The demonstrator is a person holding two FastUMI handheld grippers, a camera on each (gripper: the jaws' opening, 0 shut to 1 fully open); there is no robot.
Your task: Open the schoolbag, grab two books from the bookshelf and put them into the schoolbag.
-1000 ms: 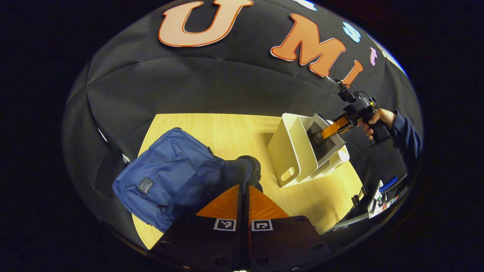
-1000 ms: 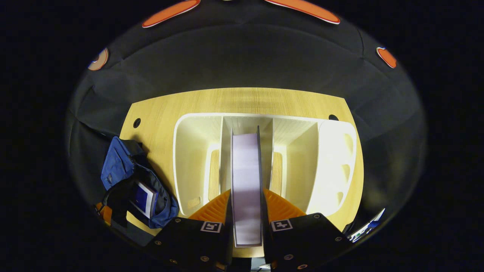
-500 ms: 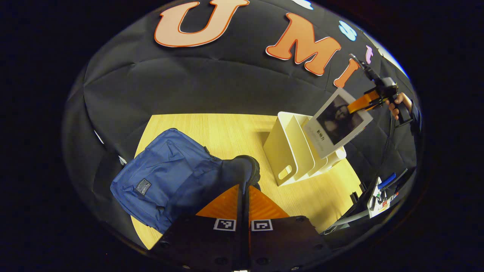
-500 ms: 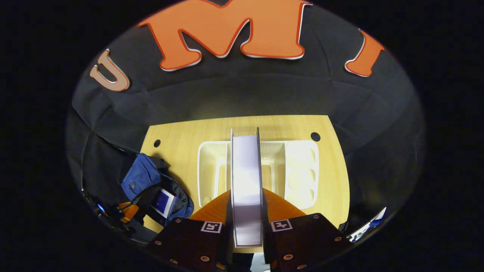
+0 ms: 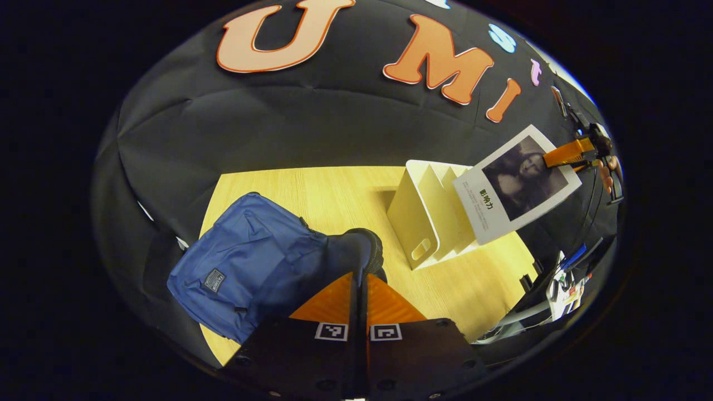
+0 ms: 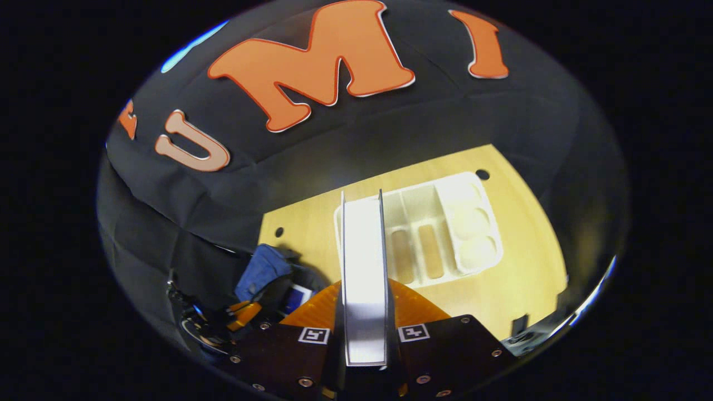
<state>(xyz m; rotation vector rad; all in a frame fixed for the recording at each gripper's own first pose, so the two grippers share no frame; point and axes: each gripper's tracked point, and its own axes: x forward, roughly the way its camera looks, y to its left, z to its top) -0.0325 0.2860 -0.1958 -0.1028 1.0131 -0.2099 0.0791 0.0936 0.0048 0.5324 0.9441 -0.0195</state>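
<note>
The blue schoolbag (image 5: 250, 267) lies on the wooden table, and my left gripper (image 5: 359, 277) is shut on the dark rim of its opening. In the right gripper view the schoolbag (image 6: 262, 267) gapes with a blue book (image 6: 301, 295) inside, the left gripper (image 6: 240, 313) beside it. My right gripper (image 6: 365, 287) is shut on a white-covered book (image 6: 363, 262), held edge-on high above the white bookshelf (image 6: 440, 234). The left gripper view has that book (image 5: 515, 184), with a dark portrait on its cover, hanging in the air to the right of the bookshelf (image 5: 423, 217), pinched by the right gripper (image 5: 565, 156).
The wooden table (image 5: 334, 195) has bare surface between bag and shelf. Two round holes (image 6: 482, 174) sit near its back edge. Small cluttered items (image 5: 565, 284) lie beyond the table's right side. A hand (image 5: 607, 172) holds the right gripper.
My right gripper has lifted the white book out of the bookshelf and well above it. The left gripper has kept its hold on the bag, barely moving.
</note>
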